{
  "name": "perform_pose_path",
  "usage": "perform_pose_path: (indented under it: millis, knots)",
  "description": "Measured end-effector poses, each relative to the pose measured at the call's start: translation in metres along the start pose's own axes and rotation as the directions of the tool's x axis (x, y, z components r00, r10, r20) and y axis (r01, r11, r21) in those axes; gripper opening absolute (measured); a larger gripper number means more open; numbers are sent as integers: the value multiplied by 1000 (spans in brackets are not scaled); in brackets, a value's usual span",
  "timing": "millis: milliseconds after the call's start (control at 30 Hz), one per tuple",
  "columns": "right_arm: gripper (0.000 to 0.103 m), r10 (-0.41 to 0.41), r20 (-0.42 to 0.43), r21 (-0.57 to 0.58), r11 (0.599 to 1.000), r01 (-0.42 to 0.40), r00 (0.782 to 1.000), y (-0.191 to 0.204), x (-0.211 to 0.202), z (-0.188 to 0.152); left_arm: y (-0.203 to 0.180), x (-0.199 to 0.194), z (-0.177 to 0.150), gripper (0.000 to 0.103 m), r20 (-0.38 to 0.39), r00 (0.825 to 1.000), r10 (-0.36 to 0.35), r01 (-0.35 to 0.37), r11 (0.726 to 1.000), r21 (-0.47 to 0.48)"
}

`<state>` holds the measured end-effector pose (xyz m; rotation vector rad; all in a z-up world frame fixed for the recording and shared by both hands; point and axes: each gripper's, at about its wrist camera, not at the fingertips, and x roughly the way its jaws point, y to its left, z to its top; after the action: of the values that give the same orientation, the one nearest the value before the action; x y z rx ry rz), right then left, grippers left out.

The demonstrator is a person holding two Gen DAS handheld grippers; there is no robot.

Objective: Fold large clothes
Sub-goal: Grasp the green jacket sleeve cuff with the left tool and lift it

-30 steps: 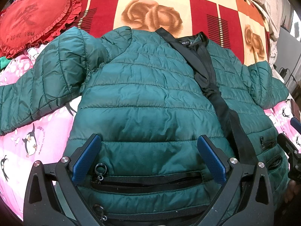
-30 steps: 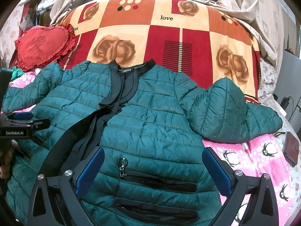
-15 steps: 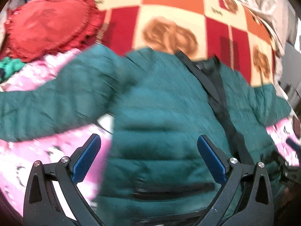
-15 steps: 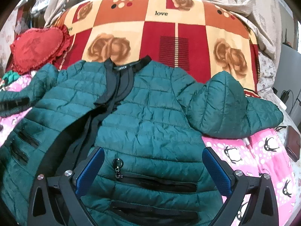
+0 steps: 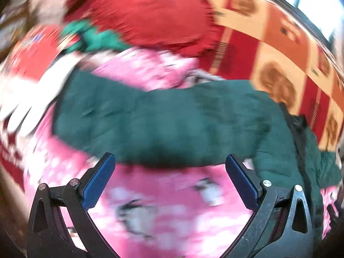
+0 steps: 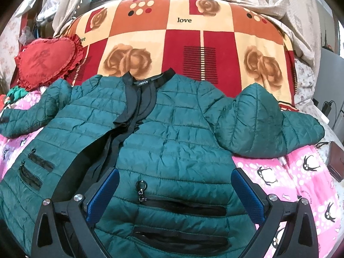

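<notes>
Since a second ago our left gripper (image 5: 169, 173) has swung away from the body of the dark green quilted puffer jacket (image 6: 172, 133) to its outstretched sleeve (image 5: 150, 124), while our right gripper (image 6: 175, 190) has held over the jacket's front; the other handset, seen at the left edge of the right view then, is gone from it. The left view is heavily smeared: we make out only the sleeve crossing the pink penguin-print blanket (image 5: 167, 206), and cannot tell its cuff or stitching. Both grippers stand with blue-padded fingers wide apart, holding nothing. In the right view the jacket lies face up on the bed, front open, its hem cut off below the frame and partly hidden behind the fingers. The woven neck label (image 6: 143, 83) reads "HOLY", perhaps with a letter lost in the fold. The red, orange and cream rose-patterned blanket (image 6: 193, 40) carries the word "love". The red heart-shaped ruffled cushion (image 6: 46, 61) bears stitched characters we cannot read. The jacket's shell is glossy, stitched in horizontal puffed bands, with black trim and black zip pockets (image 6: 182, 204) with ring pulls. A dark brown wallet-like case (image 6: 335, 164) lies at the right edge, partly cut off.
</notes>
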<state>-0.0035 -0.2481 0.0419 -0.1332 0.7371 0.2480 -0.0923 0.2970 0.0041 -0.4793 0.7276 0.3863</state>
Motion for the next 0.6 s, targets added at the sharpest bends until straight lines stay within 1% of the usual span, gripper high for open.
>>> perform_pose_path:
  millis: [100, 200, 233, 300, 433, 500, 533, 567, 600]
  knots:
    - [103, 1, -8, -10, 1000, -1, 1000, 4, 3, 0, 51, 5, -12, 102, 13, 1000, 7, -5, 992, -124]
    - [103, -3, -18, -31, 1000, 2, 1000, 10, 6, 0, 82, 15, -15, 102, 26, 1000, 1, 5, 976, -218]
    - [103, -5, -23, -39, 999, 4, 1000, 12, 8, -1, 90, 18, -14, 101, 47, 999, -16, 27, 970, -243]
    - [103, -8, -29, -50, 999, 6, 1000, 13, 9, -2, 92, 21, -8, 101, 79, 996, -42, 61, 966, -253]
    - [103, -16, -44, -57, 998, 14, 999, 13, 15, -3, 78, 32, 5, 101, 118, 992, -35, 63, 970, -236]
    - [103, -17, -50, -60, 998, 14, 999, 14, 17, -3, 78, 34, 12, 101, 155, 987, -52, 90, 964, -250]
    - [103, -17, -51, -63, 998, 14, 999, 15, 17, -3, 75, 34, 16, 98, 176, 983, -58, 101, 963, -248]
    - [103, -17, -53, -68, 998, 14, 998, 16, 18, -3, 75, 34, 20, 84, 188, 981, -53, 98, 966, -240]
    - [103, -18, -54, -73, 997, 14, 998, 17, 19, -3, 71, 36, 26, 76, 187, 981, -47, 89, 970, -226]
